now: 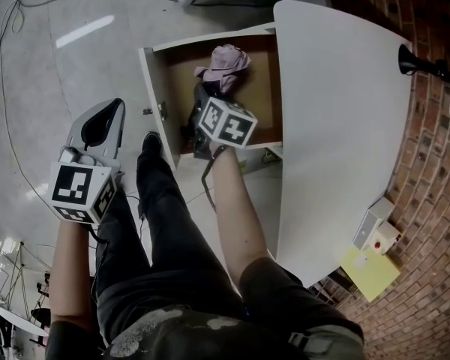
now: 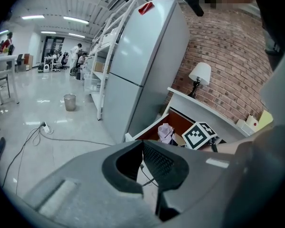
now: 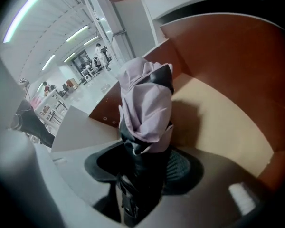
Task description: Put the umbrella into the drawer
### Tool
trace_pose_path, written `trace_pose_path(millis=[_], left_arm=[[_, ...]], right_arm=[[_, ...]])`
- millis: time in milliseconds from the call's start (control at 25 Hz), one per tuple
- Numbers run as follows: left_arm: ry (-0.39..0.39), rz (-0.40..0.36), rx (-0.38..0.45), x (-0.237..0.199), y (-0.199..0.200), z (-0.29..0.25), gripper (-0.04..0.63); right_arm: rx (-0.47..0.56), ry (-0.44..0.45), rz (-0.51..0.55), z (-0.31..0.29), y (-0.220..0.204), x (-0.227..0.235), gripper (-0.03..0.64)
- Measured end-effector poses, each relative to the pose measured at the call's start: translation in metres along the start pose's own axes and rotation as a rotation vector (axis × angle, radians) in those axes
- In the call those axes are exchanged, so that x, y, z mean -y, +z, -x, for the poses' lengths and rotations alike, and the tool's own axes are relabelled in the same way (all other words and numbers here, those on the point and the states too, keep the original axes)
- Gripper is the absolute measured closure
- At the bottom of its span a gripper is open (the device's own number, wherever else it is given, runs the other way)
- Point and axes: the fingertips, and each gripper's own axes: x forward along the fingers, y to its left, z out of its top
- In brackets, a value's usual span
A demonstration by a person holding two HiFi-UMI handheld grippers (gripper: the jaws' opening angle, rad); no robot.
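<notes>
The umbrella is folded, lilac fabric over a black body, and its upper part sits inside the open drawer. My right gripper reaches down into the drawer and is shut on the umbrella's black lower part. In the right gripper view the umbrella stands up between the pads of the right gripper, over the tan drawer floor. My left gripper hangs left of the drawer above the floor. In its own view the left gripper has its tips together and holds nothing. The umbrella shows beyond it.
A white desk top covers the space right of the drawer, with a black lamp at its far edge. A brick wall, a yellow pad and a small white box lie to the right. My legs stand before the drawer.
</notes>
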Motion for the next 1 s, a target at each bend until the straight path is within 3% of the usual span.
trace_pose_path(millis=[320,640,880,1000], left_arm=[[-0.009,0.015,-0.035,-0.003,-0.017,-0.004,0.584],[-0.025,0.013,-0.033,0.0,-0.018,-0.011,0.584],[-0.032,0.006,-0.022,0.005,-0.014,-0.009,0.584],[-0.036,0.006,-0.016,0.006,-0.011,-0.007,0.584]], right_arm=[[-0.04,-0.068,0.018,-0.021,-0.009,0.011,0.382],[-0.059,-0.155,0.136,-0.026,-0.014,0.008,0.379],[-0.094,-0.182,0.156,-0.027,-0.014,0.007,0.373],[-0.101,-0.191,0.141,-0.025,-0.013,0.007,0.331]])
